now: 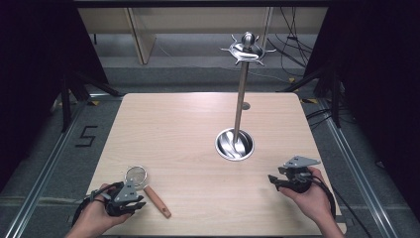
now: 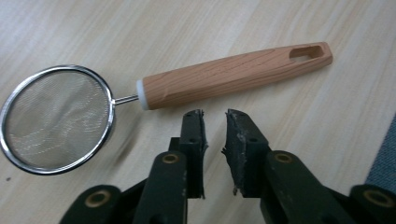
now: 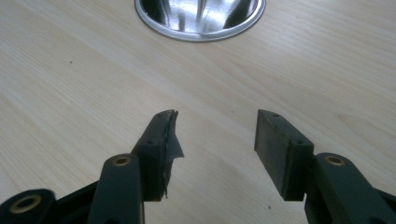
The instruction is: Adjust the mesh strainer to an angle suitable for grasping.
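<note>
now | left gripper (image 2: 215,122): narrow gap, empty, just short of strainer (image 2: 140,91) handle | right gripper (image 3: 215,122): wide, empty

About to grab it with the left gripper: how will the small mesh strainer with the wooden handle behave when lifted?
The small wire-mesh strainer with a wooden handle probably feels light and stiff. Its handle looks rounded and smooth, so it may twist between the pads. The mesh bowl looks thin and could dent.
</note>
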Demonstrator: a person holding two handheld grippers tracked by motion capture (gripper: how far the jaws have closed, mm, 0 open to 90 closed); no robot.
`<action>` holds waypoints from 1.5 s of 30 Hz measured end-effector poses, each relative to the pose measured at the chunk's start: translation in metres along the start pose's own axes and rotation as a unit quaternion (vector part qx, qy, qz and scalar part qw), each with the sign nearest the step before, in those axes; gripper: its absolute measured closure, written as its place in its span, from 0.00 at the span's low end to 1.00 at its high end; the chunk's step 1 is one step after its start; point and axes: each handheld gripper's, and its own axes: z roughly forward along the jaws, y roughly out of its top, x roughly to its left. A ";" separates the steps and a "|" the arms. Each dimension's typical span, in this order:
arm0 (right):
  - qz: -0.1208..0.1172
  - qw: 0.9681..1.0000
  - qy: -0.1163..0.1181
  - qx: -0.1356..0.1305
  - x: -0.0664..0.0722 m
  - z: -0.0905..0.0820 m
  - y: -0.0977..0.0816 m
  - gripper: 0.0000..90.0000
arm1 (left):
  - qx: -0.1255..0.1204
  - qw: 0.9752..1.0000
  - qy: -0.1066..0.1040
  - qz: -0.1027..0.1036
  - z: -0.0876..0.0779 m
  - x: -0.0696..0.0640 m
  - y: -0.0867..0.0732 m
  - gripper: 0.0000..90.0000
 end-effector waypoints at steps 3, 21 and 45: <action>-0.010 1.000 -0.002 -0.004 -0.001 0.000 -0.001 0.54 | 0.029 0.999 -0.015 -0.006 0.001 -0.004 0.004 0.98; -0.007 1.000 -0.002 -0.006 -0.001 0.000 -0.001 0.54 | 0.087 0.994 -0.063 0.017 0.032 -0.017 0.041 0.99; -0.009 1.000 -0.001 0.001 -0.003 -0.001 -0.003 0.54 | 0.090 0.995 -0.046 0.001 0.090 0.023 0.127 0.99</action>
